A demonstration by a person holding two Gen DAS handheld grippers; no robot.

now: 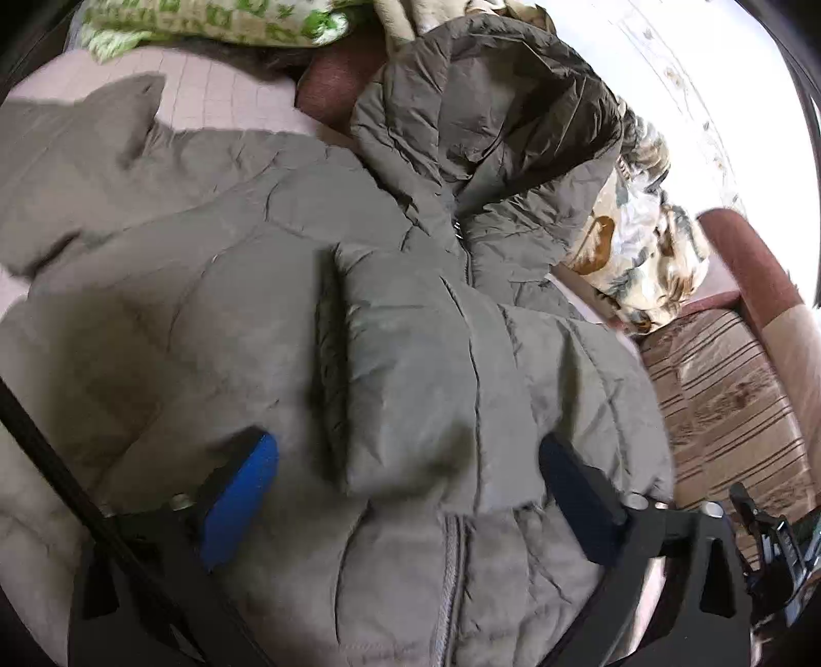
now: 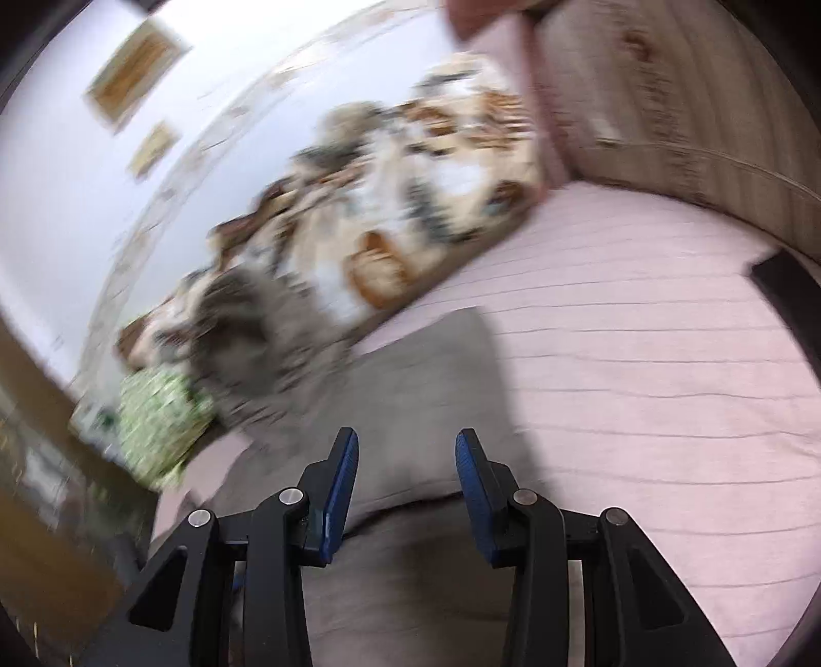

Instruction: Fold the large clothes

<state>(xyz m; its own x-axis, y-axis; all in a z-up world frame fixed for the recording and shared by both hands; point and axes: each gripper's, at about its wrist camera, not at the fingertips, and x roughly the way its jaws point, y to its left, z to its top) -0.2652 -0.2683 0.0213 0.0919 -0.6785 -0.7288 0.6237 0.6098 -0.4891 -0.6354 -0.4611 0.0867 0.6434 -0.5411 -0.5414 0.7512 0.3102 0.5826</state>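
Note:
A large grey-green puffer jacket [image 1: 246, 318] lies spread on a pink bed cover [image 1: 215, 97], front up. Its zipper [image 1: 451, 574] runs down the middle and its hood [image 1: 487, 108] is bunched at the far end. One sleeve [image 1: 410, 369] is folded across the chest. My left gripper [image 1: 410, 492] is open, jaws wide, just above the cuff end of that sleeve, holding nothing. My right gripper [image 2: 405, 462] is open over part of the jacket [image 2: 431, 390] on the pink cover [image 2: 641, 359]. The right wrist view is motion-blurred.
A floral quilt [image 1: 636, 256] lies bunched beside the hood, also in the right wrist view [image 2: 390, 205]. A green patterned pillow [image 1: 205, 25] sits at the bed's head. A striped sofa arm [image 1: 728, 400] borders the bed on the right. Framed pictures [image 2: 136, 72] hang on the wall.

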